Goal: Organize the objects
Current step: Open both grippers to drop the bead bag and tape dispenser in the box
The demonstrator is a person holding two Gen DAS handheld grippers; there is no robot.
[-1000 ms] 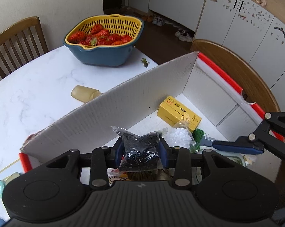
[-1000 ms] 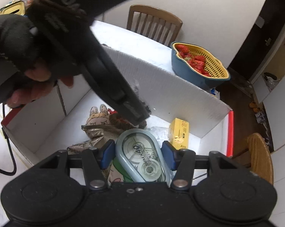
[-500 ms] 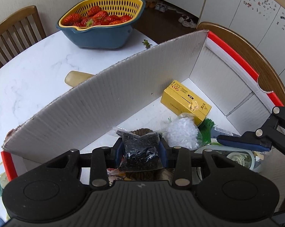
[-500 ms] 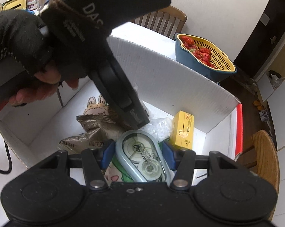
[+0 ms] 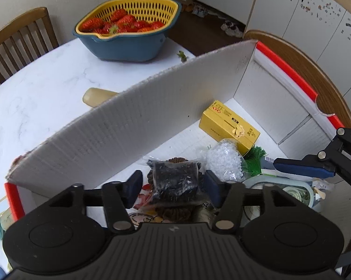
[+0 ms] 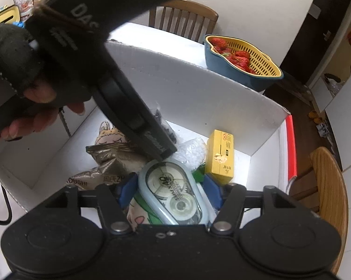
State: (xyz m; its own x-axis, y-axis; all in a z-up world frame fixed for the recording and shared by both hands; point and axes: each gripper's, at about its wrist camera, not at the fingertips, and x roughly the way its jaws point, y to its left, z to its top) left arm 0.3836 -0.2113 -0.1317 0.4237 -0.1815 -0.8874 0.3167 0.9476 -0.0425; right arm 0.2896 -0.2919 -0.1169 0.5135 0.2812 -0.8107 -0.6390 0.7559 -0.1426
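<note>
Two hand-held grippers (jaws just opening) over one box (image 5: 133, 126).

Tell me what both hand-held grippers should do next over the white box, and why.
Probably lift both straight up. The left hand-held gripper has just opened around the black bag, and the right hand-held gripper around the tape dispenser; both items already lie inside the white box.

One box (image 5: 133, 126), two chairs (image 5: 19, 39)
</note>
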